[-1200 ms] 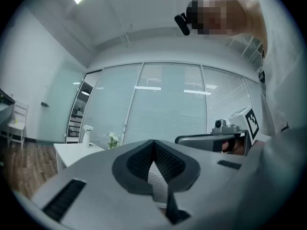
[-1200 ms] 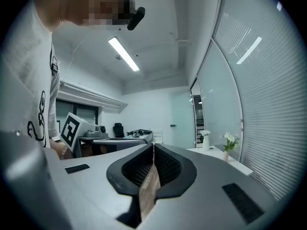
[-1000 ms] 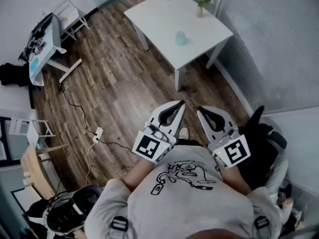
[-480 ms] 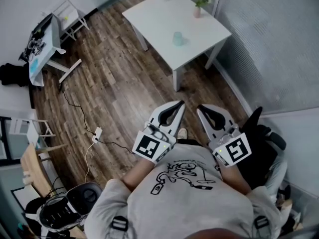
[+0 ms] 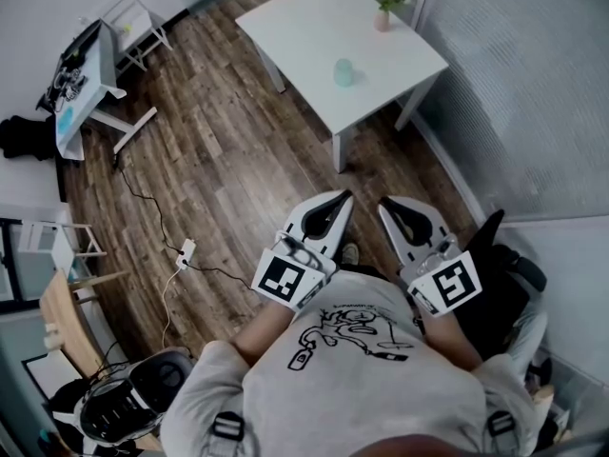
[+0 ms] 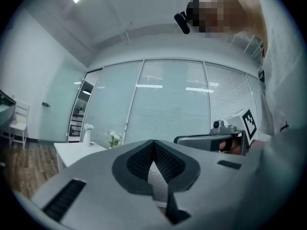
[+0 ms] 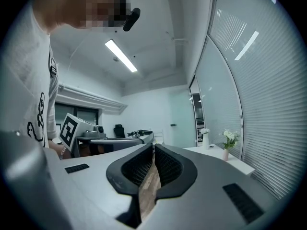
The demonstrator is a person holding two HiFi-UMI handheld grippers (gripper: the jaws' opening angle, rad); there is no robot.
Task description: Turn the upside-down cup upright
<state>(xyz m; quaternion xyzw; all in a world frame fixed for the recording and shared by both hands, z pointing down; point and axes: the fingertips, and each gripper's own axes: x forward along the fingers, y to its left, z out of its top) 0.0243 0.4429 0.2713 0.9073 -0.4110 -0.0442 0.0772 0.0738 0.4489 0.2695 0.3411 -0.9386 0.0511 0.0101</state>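
- A small pale-blue cup [image 5: 344,72] stands on the white square table [image 5: 304,27], toward its near corner.
- The left gripper [image 5: 343,198] and right gripper [image 5: 384,204], both clenched shut on nothing, are level at the person's chest, well apart from the cup ahead.

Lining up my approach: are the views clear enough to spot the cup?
Head view: even light, sharp, edges bowed; cup small but clear on the table. Left gripper view: heavy fisheye, cup not visible. Right gripper view: same, ceiling strip light bright.

Both tongs, left [image 5: 340,198] and right [image 5: 386,202], held level, closed, empty.
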